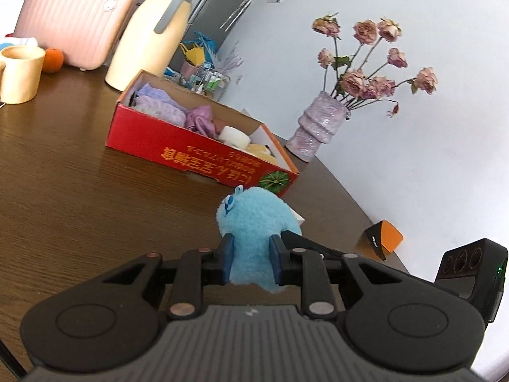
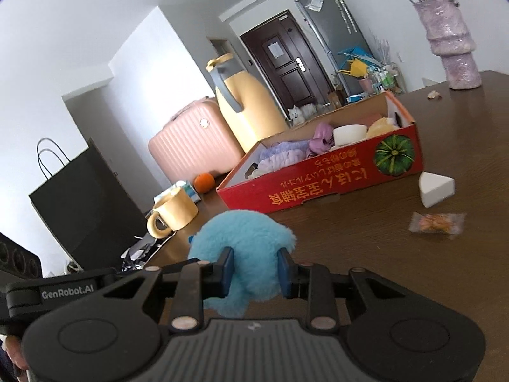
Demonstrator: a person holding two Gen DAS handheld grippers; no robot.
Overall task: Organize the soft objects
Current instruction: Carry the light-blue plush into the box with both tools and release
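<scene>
Gripping one blue plush toy [image 1: 254, 222] between them, both claws share the load: the left claw [image 1: 253, 259] pinches one fluffy end in the lower middle of its view, and the right claw [image 2: 256, 270] pinches another part in the lower middle of its own. On each, the blue pads sink into the fur, so both are clamped on the toy rather than standing free. Two holds probably keep the floppy body from sagging on the way to the box.

Going left to right in the left wrist view: a cream mug [image 1: 20, 74] and an orange [image 1: 52, 60] sit at the upper left of the brown surface [image 1: 63, 191], in front of a pink suitcase [image 1: 76, 16]. A tall cream jug [image 1: 152, 31] comes next. The red cardboard box [image 1: 197, 156] lies in the middle, just beyond the toy, already holding purple cloths [image 1: 162, 108] and pale sponges [image 1: 233, 137]; it looks like the collecting place for soft things. A purple vase [image 1: 318, 127] of dried roses stands to the right, against the wall.

In the right wrist view a white wedge sponge [image 2: 435, 189] and a wrapped snack [image 2: 435, 222] lie on the surface at the right, outside the box. The sponge looks like it belongs in the box too.
</scene>
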